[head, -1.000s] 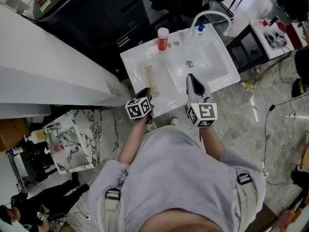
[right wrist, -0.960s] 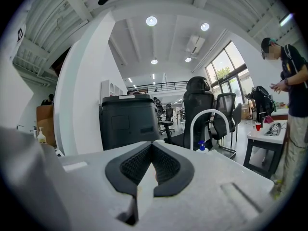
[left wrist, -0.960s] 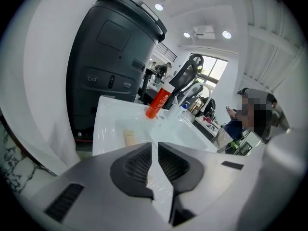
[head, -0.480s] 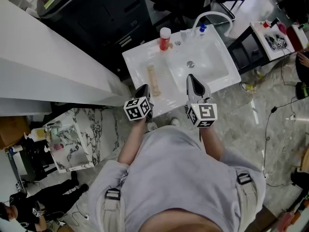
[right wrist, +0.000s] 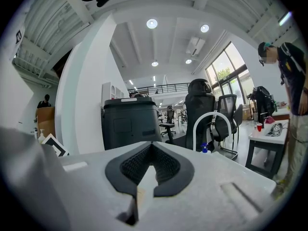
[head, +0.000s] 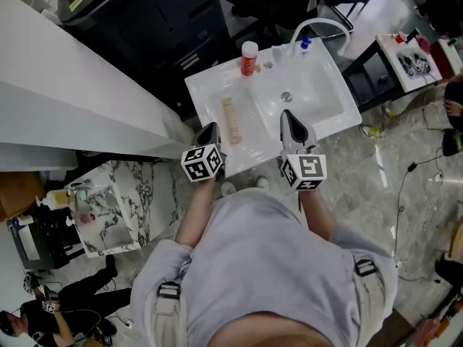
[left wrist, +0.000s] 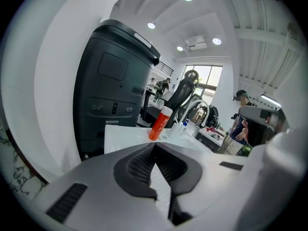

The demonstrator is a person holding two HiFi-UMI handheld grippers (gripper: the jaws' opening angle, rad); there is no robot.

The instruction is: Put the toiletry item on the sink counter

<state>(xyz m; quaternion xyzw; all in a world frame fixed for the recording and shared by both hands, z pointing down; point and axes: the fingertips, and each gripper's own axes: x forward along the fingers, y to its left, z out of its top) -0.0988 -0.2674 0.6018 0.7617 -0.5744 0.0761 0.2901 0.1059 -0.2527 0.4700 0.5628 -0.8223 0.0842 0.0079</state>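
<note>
A long beige toiletry item [head: 230, 119] lies flat on the white sink counter [head: 208, 91], left of the basin [head: 307, 96]. My left gripper [head: 208, 134] hovers just short of the item's near end, jaws shut and empty, apart from it. My right gripper [head: 288, 121] hangs over the basin's near rim, also shut with nothing in it. A red bottle [head: 248, 58] with a white cap stands at the counter's back. In the left gripper view the shut gripper [left wrist: 155, 146] points toward the red bottle [left wrist: 160, 124]; the beige item is hidden below it. The right gripper [right wrist: 151, 147] faces the faucet [right wrist: 209, 124].
A curved white faucet [head: 318, 26] and a small blue-capped bottle [head: 302, 42] stand behind the basin. A black machine [head: 145, 20] is behind the counter. A marble-topped stand [head: 108, 215] with bottles is at the left, a side table [head: 405, 49] at the right. Cables cross the floor.
My left gripper has drawn back a little toward me and to the left, away from the beige item. The right gripper and the item have stayed put.
</note>
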